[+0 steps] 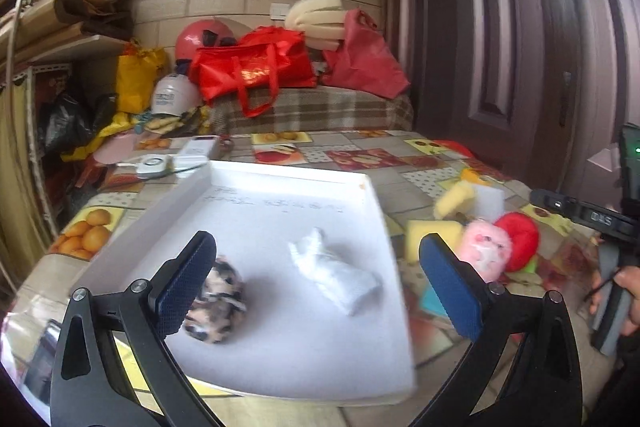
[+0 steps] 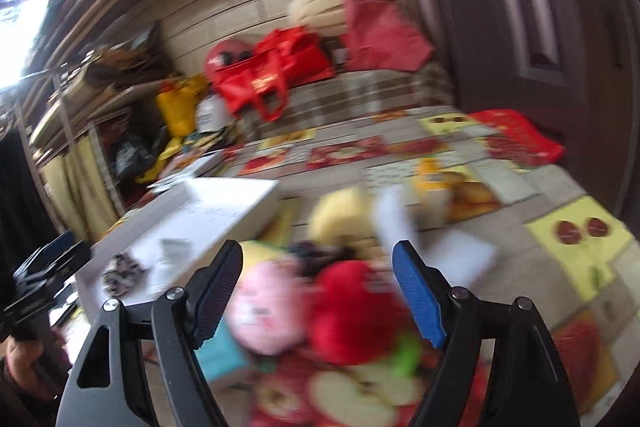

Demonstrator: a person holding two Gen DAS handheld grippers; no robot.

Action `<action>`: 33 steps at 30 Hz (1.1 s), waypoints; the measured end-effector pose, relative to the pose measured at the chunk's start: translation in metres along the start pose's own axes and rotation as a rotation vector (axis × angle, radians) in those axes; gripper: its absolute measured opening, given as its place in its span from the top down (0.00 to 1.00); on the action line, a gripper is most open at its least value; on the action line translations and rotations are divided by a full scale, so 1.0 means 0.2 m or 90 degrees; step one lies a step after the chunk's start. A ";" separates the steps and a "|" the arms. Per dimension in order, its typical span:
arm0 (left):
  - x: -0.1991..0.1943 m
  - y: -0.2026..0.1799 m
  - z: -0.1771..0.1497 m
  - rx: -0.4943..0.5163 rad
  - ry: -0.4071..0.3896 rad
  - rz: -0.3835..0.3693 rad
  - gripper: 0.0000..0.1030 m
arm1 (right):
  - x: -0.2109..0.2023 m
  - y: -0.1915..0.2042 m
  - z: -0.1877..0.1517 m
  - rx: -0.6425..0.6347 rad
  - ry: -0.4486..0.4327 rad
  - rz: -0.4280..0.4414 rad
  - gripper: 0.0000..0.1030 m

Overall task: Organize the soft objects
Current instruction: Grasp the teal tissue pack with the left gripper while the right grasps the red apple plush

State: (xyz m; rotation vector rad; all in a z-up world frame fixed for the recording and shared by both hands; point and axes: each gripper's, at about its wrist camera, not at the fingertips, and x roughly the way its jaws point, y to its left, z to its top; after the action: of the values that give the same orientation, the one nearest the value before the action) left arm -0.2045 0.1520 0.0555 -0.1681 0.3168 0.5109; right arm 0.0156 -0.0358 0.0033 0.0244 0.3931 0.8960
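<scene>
A white tray [image 1: 224,187] lies on the fruit-print tablecloth. In it are a spotted plush ball [image 1: 218,301] and a white cloth piece [image 1: 336,269]. My left gripper [image 1: 316,287] is open and empty, hovering over the tray's near part. To the tray's right lies a pile: a pink plush [image 1: 486,249], a red plush [image 1: 520,233], yellow sponges [image 1: 452,199] and a white sponge [image 1: 486,199]. My right gripper [image 2: 320,291] is open just above the pink plush [image 2: 266,315] and the red plush [image 2: 356,311], in a blurred view. The tray [image 2: 224,203] shows at its left.
Small white devices [image 1: 176,157] lie beyond the tray. Red bags [image 1: 256,67], a yellow bag [image 1: 136,75] and a foam roll [image 1: 316,19] sit on a plaid-covered surface at the back. A dark door [image 1: 520,39] stands at right. A red bag [image 2: 516,135] lies on the table's far right.
</scene>
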 end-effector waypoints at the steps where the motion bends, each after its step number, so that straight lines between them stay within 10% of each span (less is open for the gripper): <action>1: 0.01 -0.06 0.00 0.007 0.017 -0.039 0.01 | -0.01 -0.07 0.01 0.012 -0.001 -0.020 0.25; 5: 0.12 -0.34 -0.02 0.077 0.115 -0.136 0.01 | -0.06 -0.27 0.02 0.051 0.009 -0.053 0.24; 15: 0.42 -0.57 -0.06 0.124 0.265 -0.161 0.01 | -0.04 -0.31 0.01 0.081 0.040 -0.029 0.24; 19: 0.44 -0.59 -0.09 0.130 0.282 -0.158 0.01 | -0.04 -0.30 0.01 0.059 0.044 -0.027 0.24; 22: 0.45 -0.59 -0.10 0.135 0.288 -0.161 0.21 | -0.03 -0.29 0.01 0.043 0.047 -0.025 0.24; 33: 0.40 -0.60 -0.09 0.146 0.273 -0.211 0.20 | -0.03 -0.22 0.01 -0.001 0.045 -0.022 0.24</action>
State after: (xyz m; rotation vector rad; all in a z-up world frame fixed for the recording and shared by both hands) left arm -0.0835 0.0814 0.0214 -0.1019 0.7483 0.1026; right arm 0.0465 -0.0685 -0.0018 -0.0155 0.4572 0.8654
